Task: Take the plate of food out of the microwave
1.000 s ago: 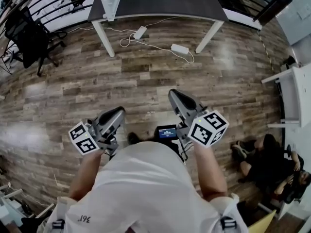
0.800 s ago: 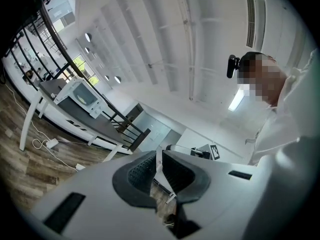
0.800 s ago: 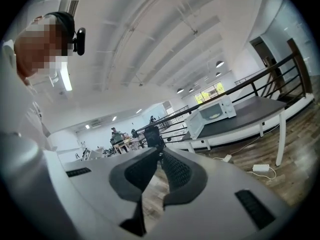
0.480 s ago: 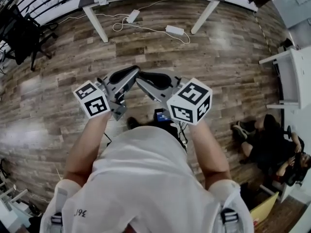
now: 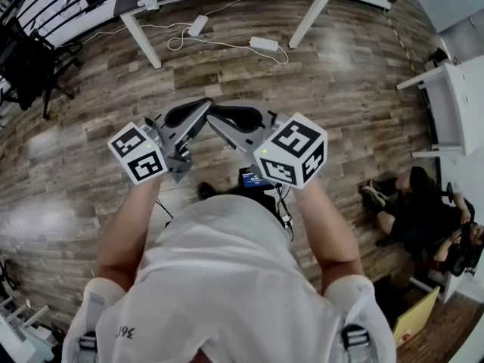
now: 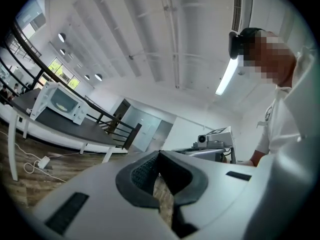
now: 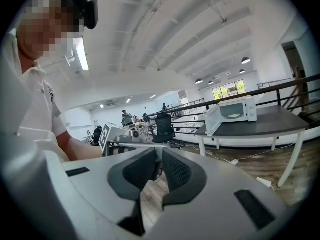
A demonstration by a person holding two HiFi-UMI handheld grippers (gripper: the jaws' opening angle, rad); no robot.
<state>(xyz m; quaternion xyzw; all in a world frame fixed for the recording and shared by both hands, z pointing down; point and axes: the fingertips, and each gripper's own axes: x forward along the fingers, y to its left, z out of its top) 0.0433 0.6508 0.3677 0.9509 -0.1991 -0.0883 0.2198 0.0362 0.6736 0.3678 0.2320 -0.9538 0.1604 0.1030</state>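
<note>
The microwave (image 7: 236, 104) is set lengthwise along the desk (image 7: 272, 121), door swung open, plate (image 7: 233, 116) seen inside; left claw (image 6: 159, 154) and right claw (image 7: 159, 157) are clenched, empty

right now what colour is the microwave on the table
White. The microwave stands on a dark-topped table and shows best in the right gripper view.

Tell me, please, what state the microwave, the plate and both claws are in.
microwave: door open
plate: inside the microwave, not yet taken out
left claw: shut, empty
right claw: shut, empty
</note>
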